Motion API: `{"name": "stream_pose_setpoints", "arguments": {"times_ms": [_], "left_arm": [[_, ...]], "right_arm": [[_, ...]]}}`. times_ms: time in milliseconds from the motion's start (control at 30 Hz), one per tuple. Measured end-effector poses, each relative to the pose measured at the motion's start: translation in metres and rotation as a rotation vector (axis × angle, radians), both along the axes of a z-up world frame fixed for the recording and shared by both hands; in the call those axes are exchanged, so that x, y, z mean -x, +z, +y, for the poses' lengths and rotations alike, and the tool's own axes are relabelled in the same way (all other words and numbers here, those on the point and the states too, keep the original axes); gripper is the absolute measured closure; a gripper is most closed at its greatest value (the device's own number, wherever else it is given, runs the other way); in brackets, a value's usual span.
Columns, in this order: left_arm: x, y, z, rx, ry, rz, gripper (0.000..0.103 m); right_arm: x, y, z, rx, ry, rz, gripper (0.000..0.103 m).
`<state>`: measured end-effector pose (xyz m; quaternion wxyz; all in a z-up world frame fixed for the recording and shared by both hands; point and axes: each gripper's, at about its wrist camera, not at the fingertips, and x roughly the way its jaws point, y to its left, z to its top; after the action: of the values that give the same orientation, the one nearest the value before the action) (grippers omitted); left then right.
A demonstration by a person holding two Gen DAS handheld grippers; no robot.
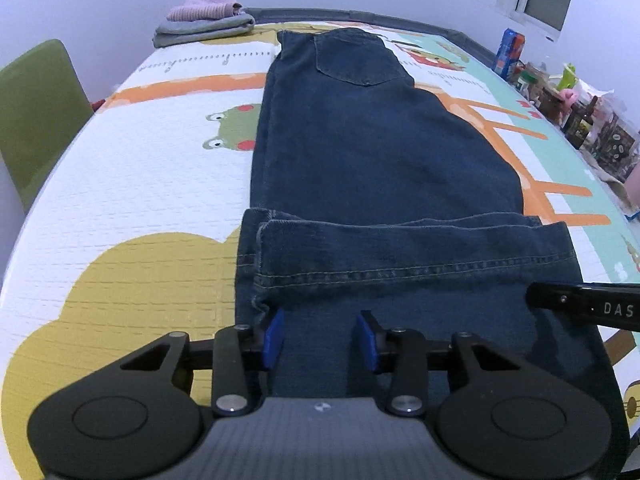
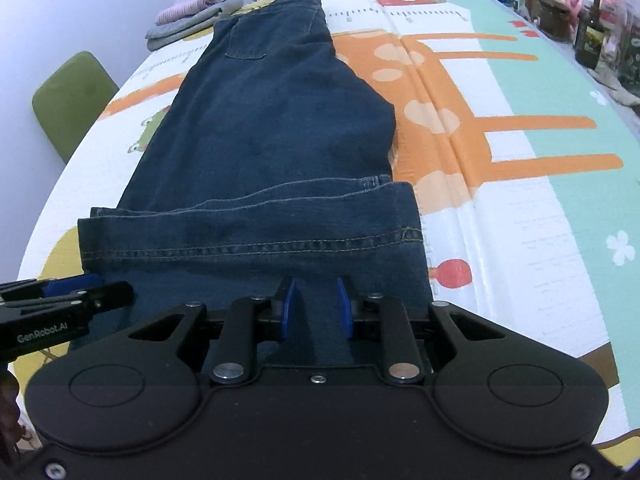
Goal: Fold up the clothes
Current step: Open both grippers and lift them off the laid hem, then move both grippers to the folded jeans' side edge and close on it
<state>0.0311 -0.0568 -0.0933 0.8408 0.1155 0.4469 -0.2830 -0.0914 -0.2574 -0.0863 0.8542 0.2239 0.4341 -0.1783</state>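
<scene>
Dark blue jeans point(image 1: 360, 140) lie lengthwise on the cartoon play mat point(image 1: 140, 180), waist and back pocket at the far end. A hemmed band of denim point(image 1: 400, 252) crosses the near end. My left gripper point(image 1: 320, 336) sits low over the near left part of the denim, its blue pads apart with flat cloth between them. My right gripper point(image 2: 316, 308) is over the near right part of the jeans point(image 2: 260, 120), just before the hemmed band point(image 2: 248, 232), its pads closer together but still apart. Each gripper's tip shows at the edge of the other's view.
A stack of folded clothes point(image 1: 204, 24) lies at the mat's far left corner. Bottles, jars and packets point(image 1: 580, 120) crowd the right side of the table. A green chair point(image 1: 36, 112) stands at the left edge. Bare mat point(image 2: 520, 220) lies right of the jeans.
</scene>
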Motion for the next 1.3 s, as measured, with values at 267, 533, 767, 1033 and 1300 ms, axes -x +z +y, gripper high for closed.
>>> {"name": "stream_pose_setpoints", "arguments": {"times_ms": [267,533,767,1033,1300], "left_arm": [[0.0,0.01,0.01,-0.037,0.098,-0.075,0.051],[-0.009,0.024,0.039,0.006,0.16,-0.052,0.043],[0.014,0.032,0.048,-0.008,0.01,-0.103,0.033],[0.06,0.043,0.054,-0.008,-0.202,-0.227,0.02],[0.099,0.035,0.054,-0.032,-0.352,-0.319,0.013]], "right_arm": [[0.007,0.004,-0.005,0.022,-0.023,0.012,0.084],[0.029,0.02,-0.015,0.038,-0.038,-0.015,0.078],[0.053,0.038,0.005,0.103,0.139,-0.043,0.066],[0.071,0.04,0.043,0.174,0.32,0.003,0.066],[0.087,0.035,0.074,0.178,0.453,0.026,0.057]]}}
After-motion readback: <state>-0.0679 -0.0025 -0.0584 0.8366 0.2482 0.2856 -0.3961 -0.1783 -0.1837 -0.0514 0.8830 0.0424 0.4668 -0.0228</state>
